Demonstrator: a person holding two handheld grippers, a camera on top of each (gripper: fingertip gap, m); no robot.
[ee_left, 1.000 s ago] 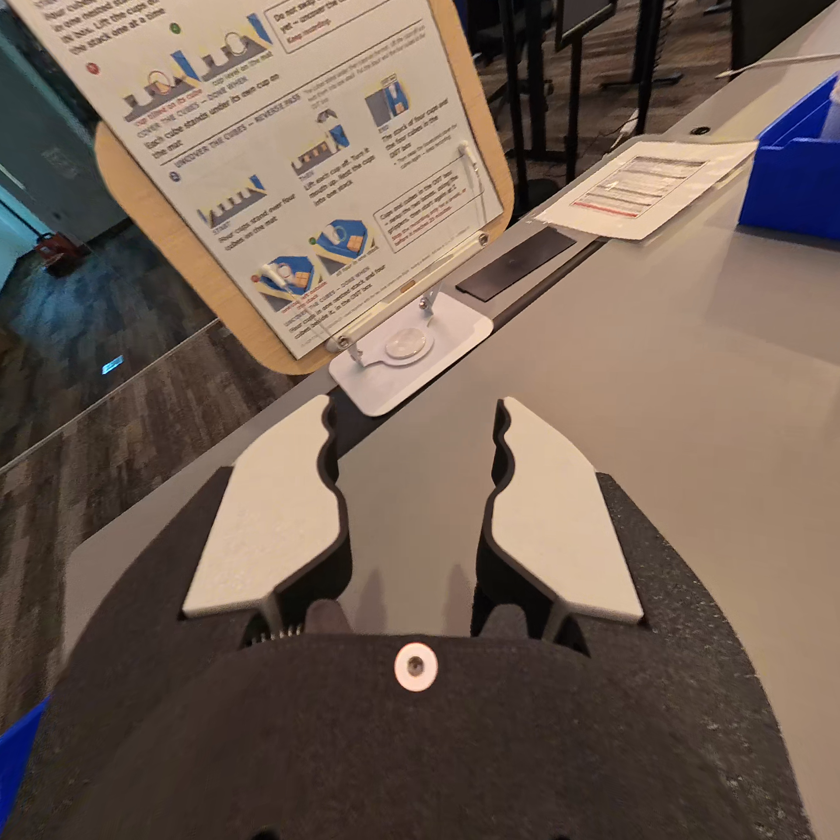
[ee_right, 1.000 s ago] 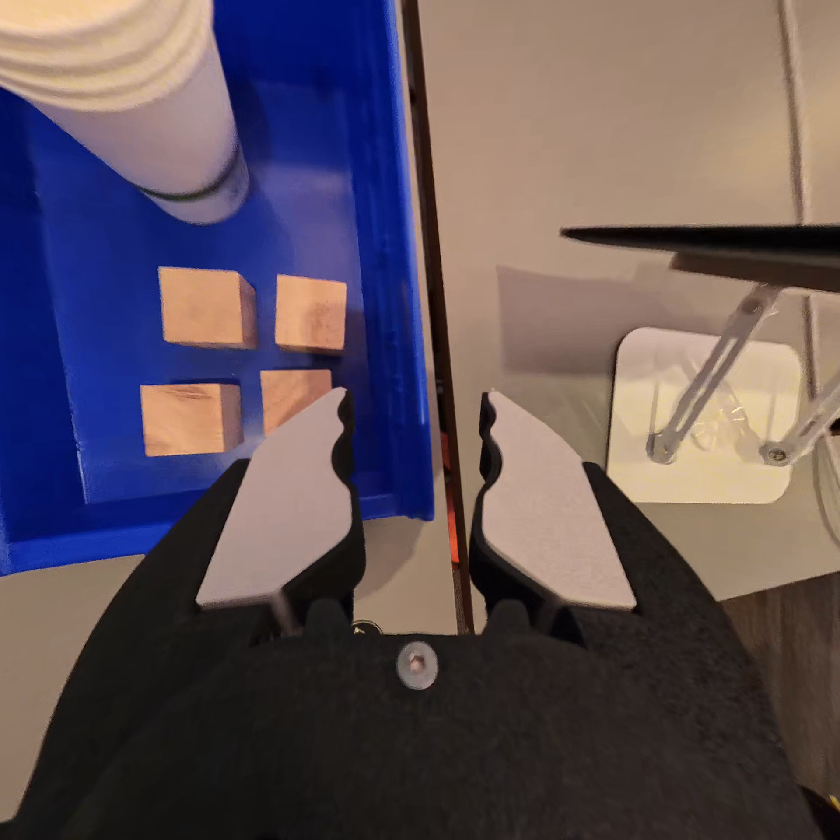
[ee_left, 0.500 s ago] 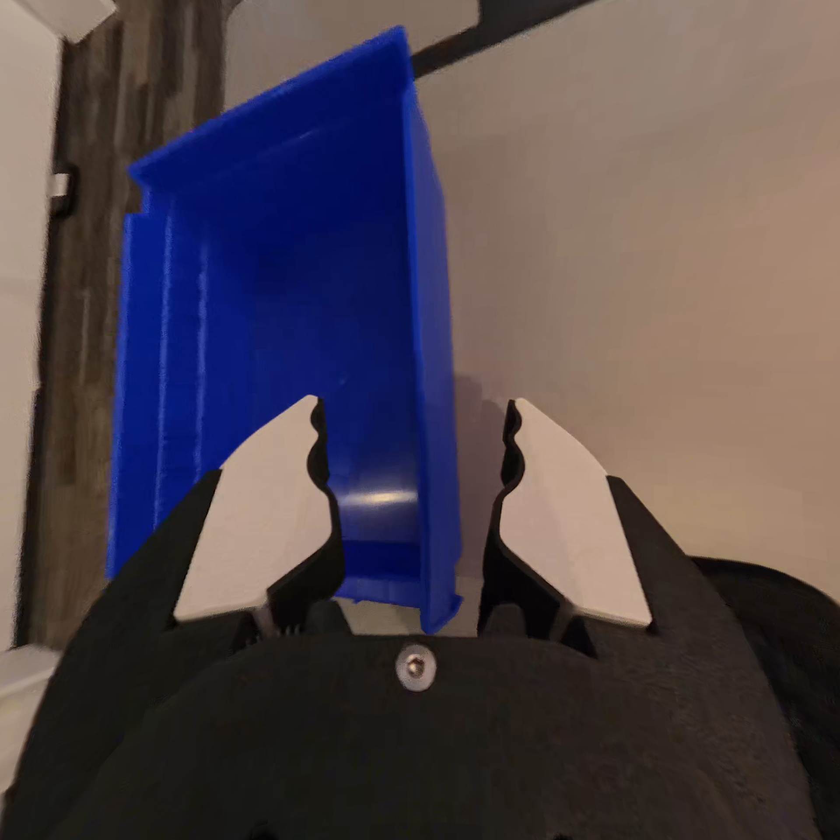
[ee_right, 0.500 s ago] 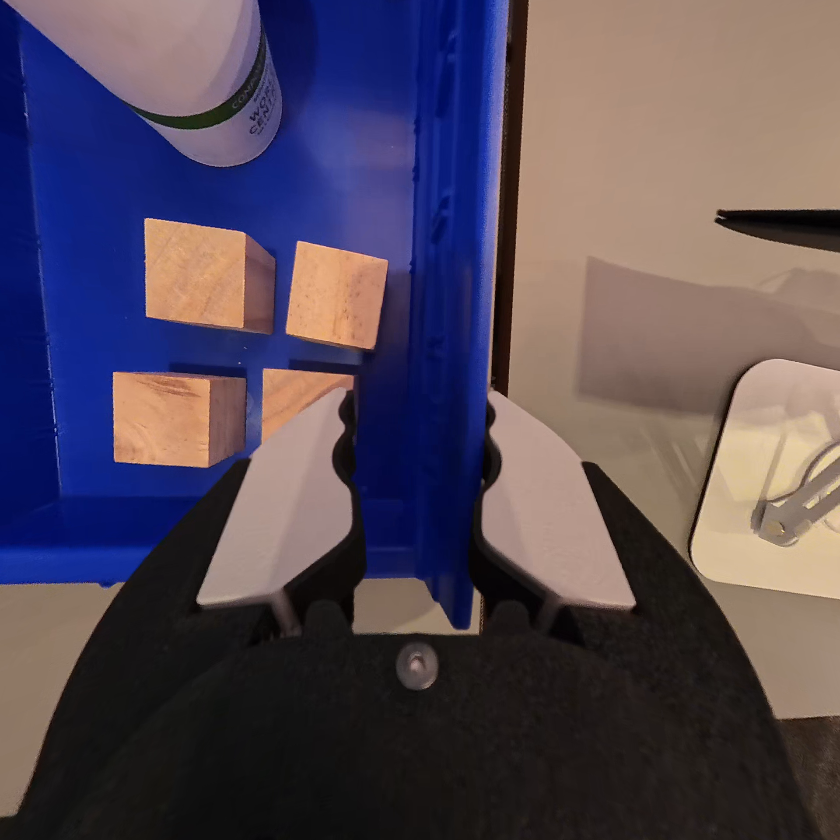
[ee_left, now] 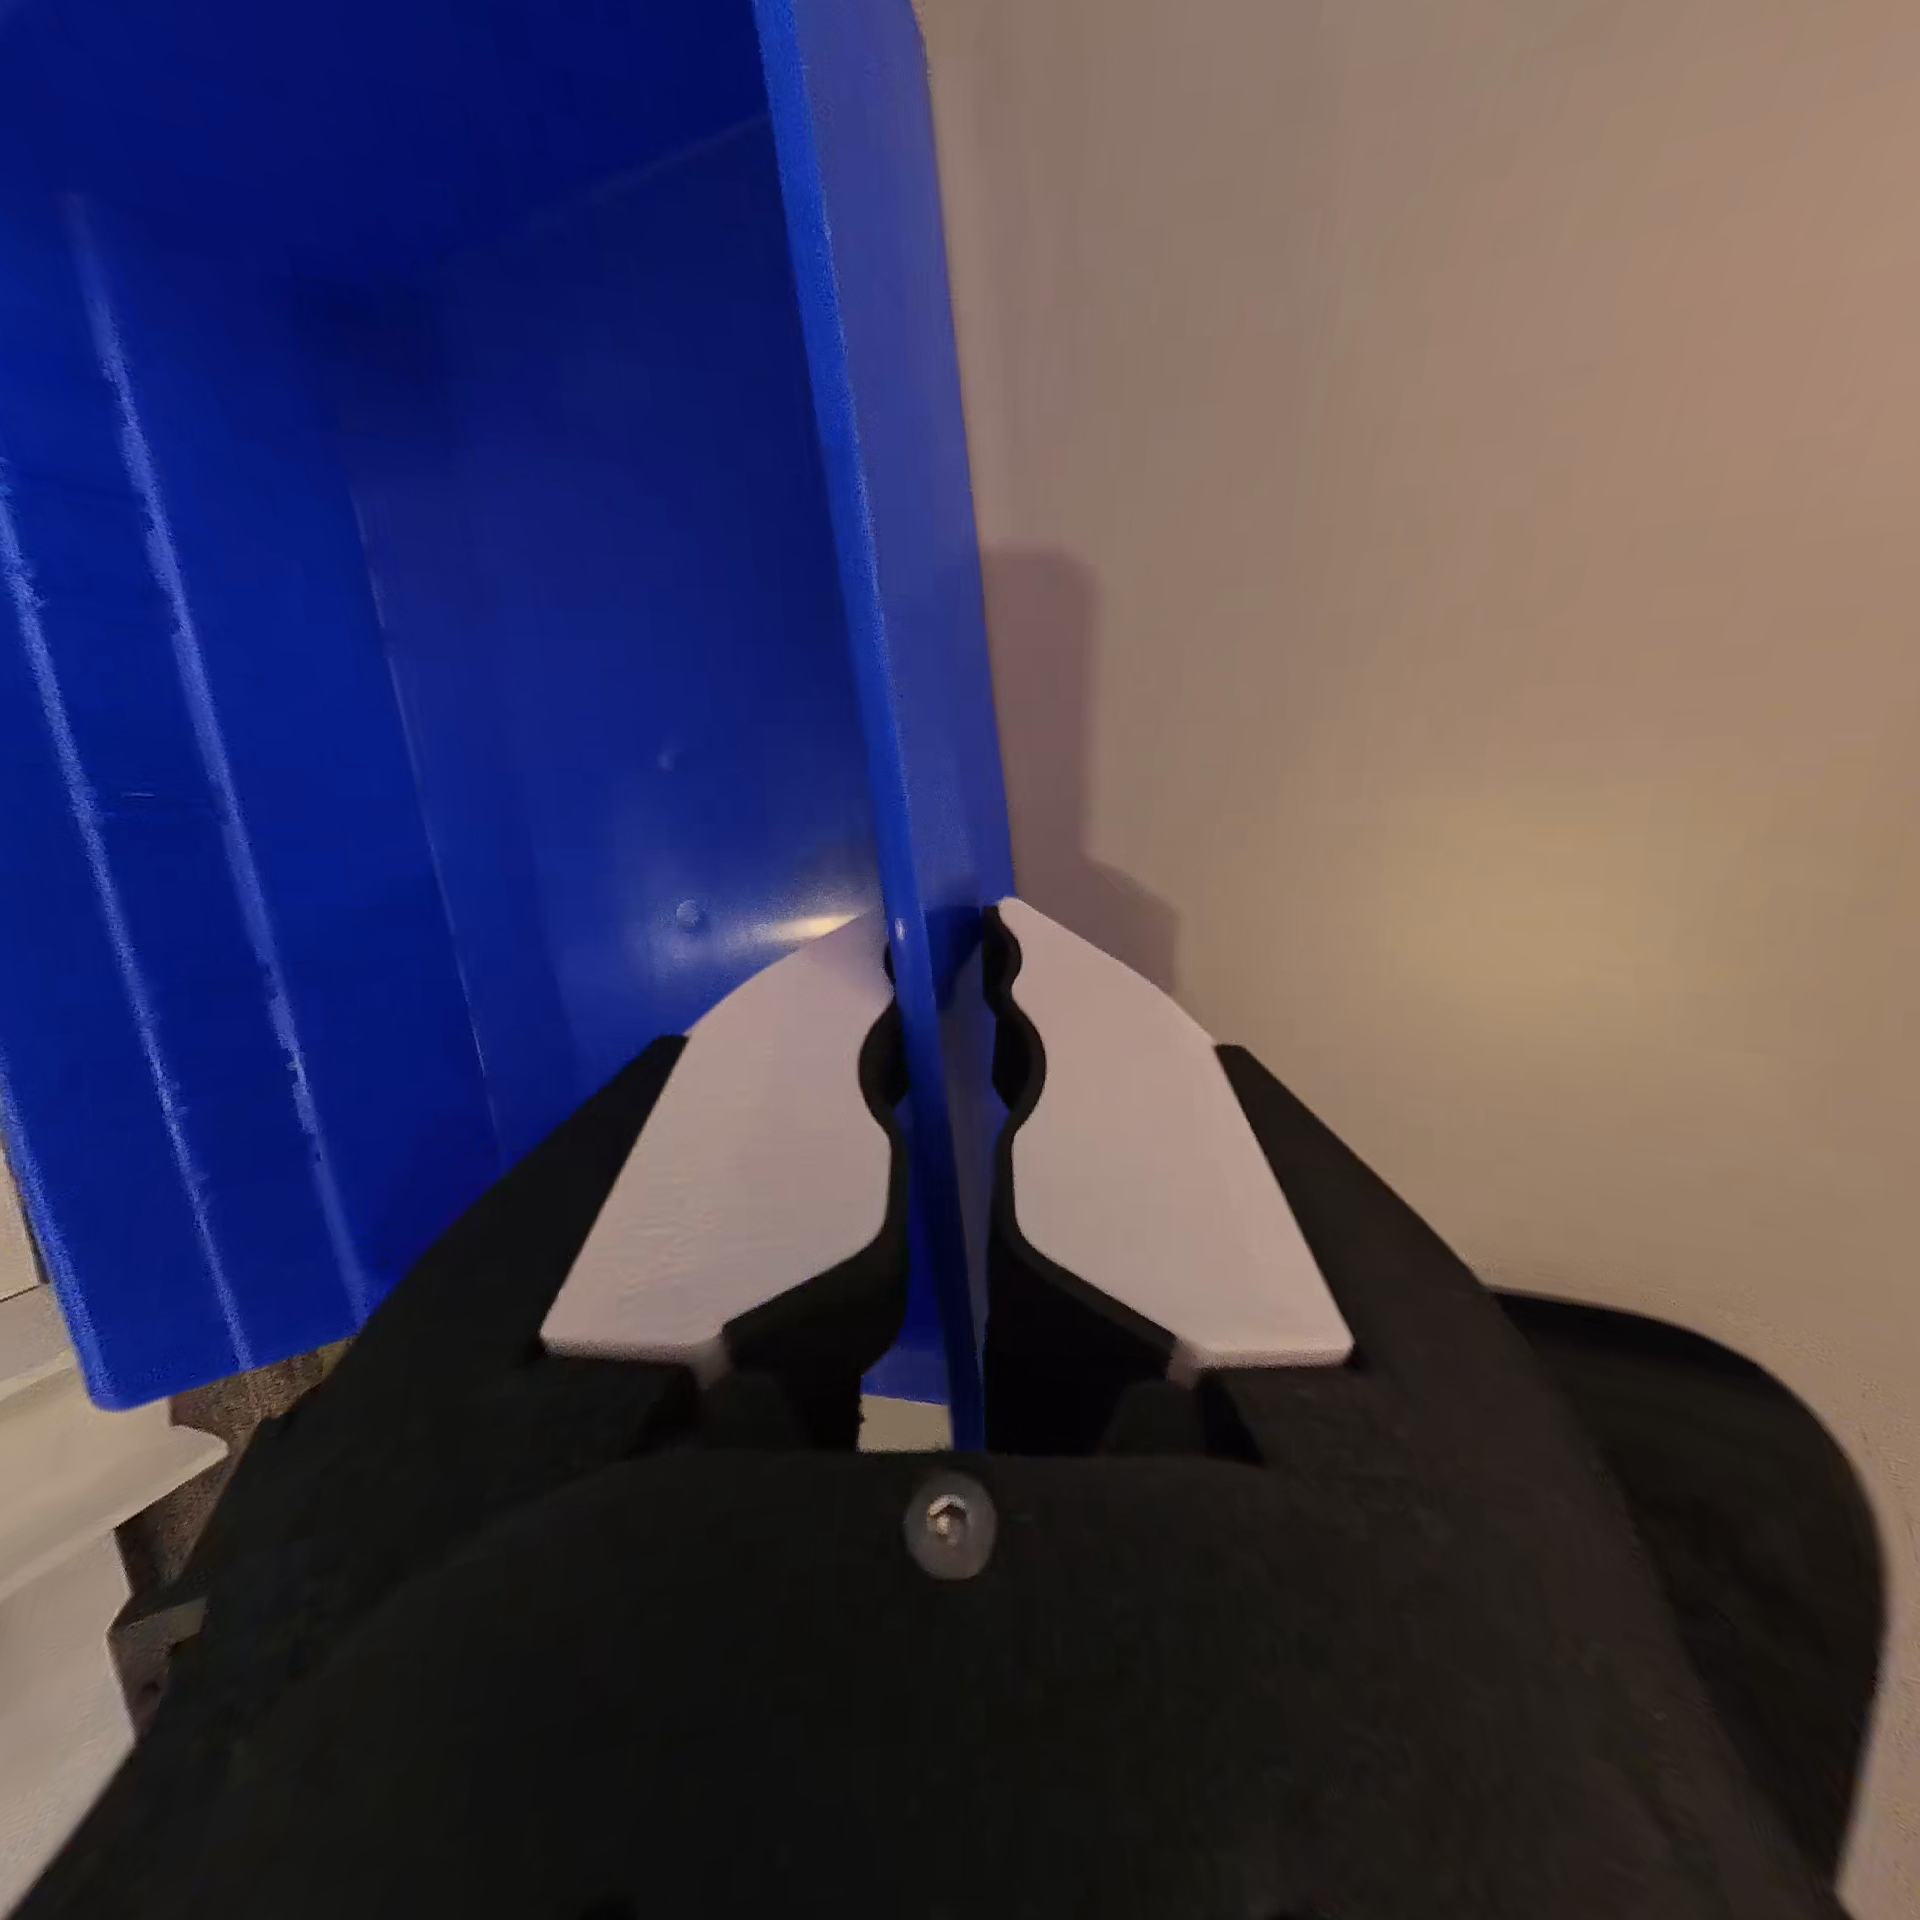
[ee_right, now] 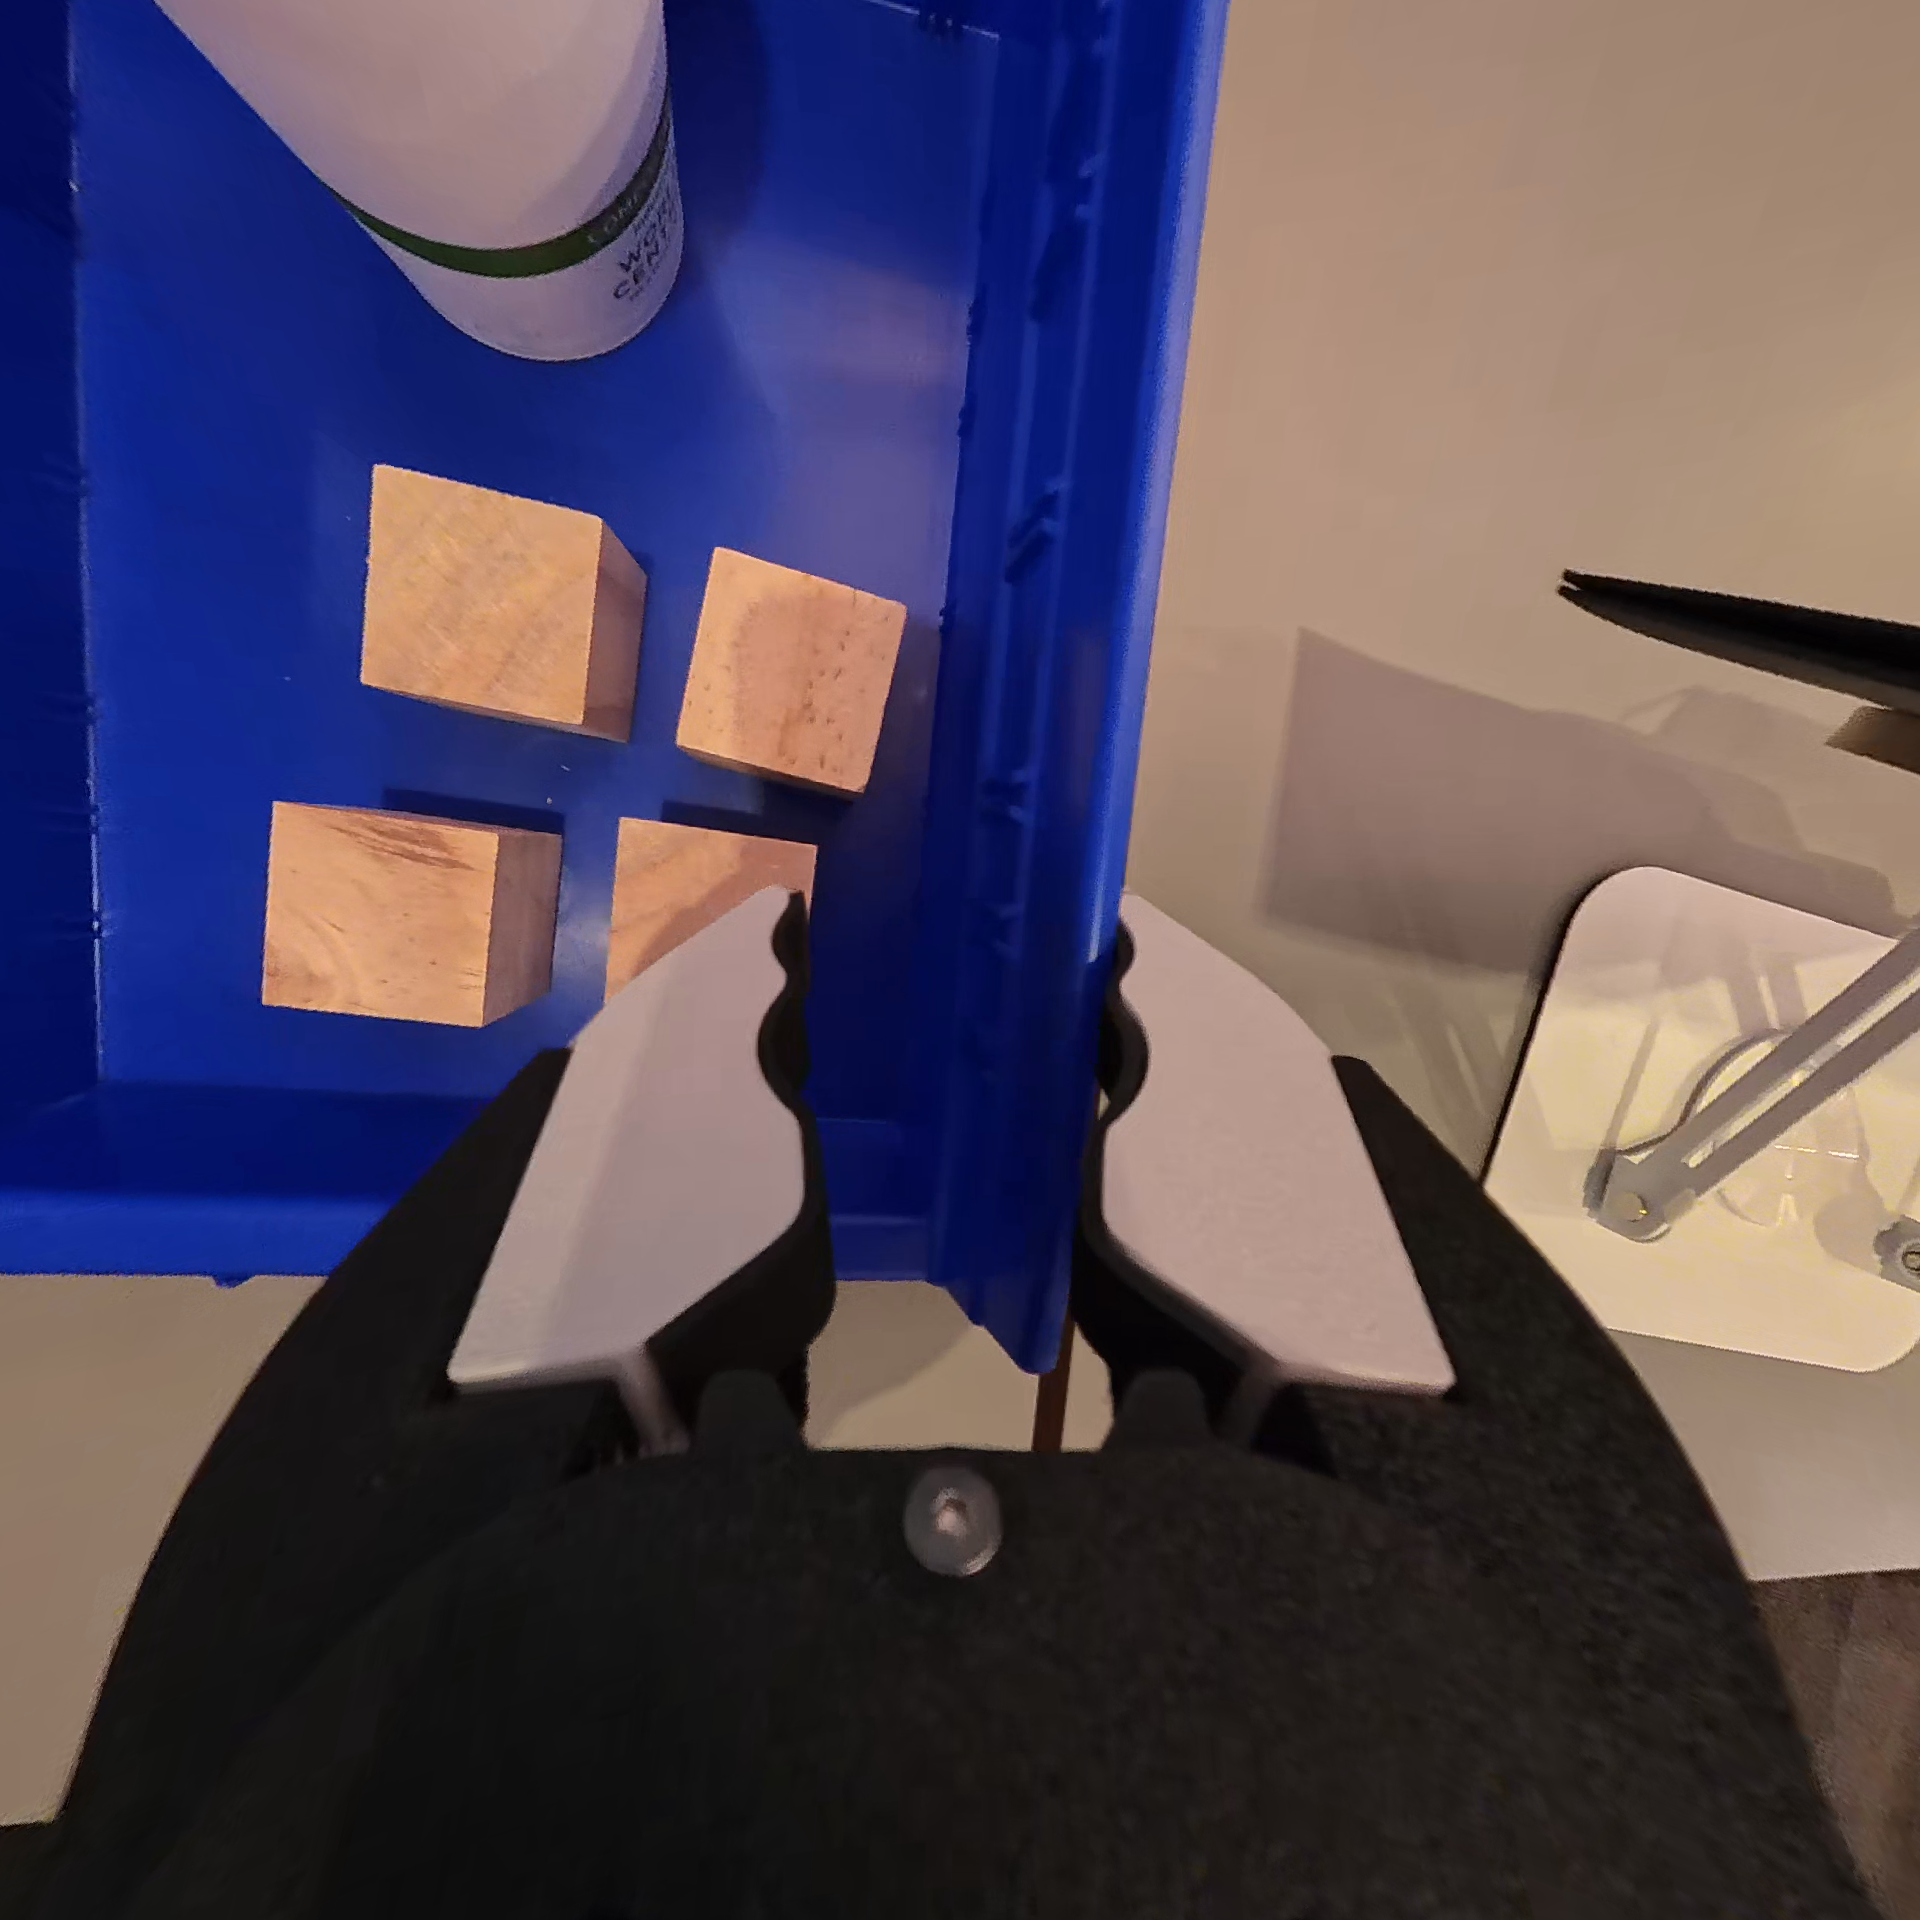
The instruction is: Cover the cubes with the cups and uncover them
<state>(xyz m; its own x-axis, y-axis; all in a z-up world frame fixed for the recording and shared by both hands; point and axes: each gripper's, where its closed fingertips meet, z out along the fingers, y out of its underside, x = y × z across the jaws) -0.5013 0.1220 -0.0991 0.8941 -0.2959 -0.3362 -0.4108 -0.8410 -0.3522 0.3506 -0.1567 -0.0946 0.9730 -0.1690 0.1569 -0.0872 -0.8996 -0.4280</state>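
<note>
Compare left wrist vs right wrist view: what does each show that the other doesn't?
Left wrist only: an empty blue bin, the left gripper shut on its side wall.

Right wrist only: a second blue bin holding four wooden cubes and a white cup stack, plus a white stand base; the right gripper straddles the wall.

Both: grey tabletop.

A: Is there any writing to see?
B: Only on the white cup (ee_right: 488, 135) in the blue bin (ee_right: 208, 1143). A green band (ee_right: 499, 249) goes round it near the bottom, with tiny pale letters on it.
A: Anything more?
B: A few dark letters sit just below the band, turned sideways. Some curl out of sight.
A: And the other blue bin (ee_left: 312, 623)?
B: No words show on it, and none on the wooden cubes (ee_right: 499, 603).
</note>
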